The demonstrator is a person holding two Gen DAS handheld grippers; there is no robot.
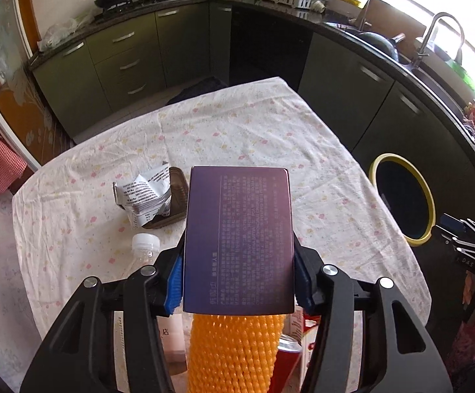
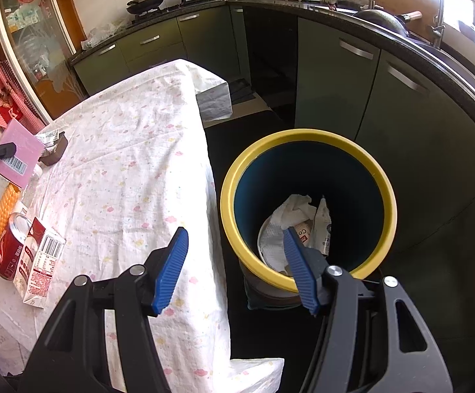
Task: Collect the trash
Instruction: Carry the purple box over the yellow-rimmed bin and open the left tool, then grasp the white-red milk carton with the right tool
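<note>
A: In the left wrist view the left gripper (image 1: 239, 281) has its blue pads clamped on either side of a flat purple cardboard box (image 1: 239, 239) with fine printed text, filling the centre of the frame above the floral tablecloth (image 1: 254, 131).

B: The right wrist view shows that box's other face: pink with a barcode (image 2: 19, 152), at the far left edge.

A: Mine shows a crumpled white printed leaflet (image 1: 145, 196) in a brown tray (image 1: 178, 193), left of centre, plus a clear plastic bottle (image 1: 144, 249).

B: Only mine looks into the yellow-rimmed blue bin (image 2: 306, 209) at centre right, with crumpled paper and wrappers at the bottom. The right gripper (image 2: 234, 268) is spread wide, empty, its right finger over the rim. A red can (image 2: 8, 249) and a carton (image 2: 39, 262) stand lower left.
</note>
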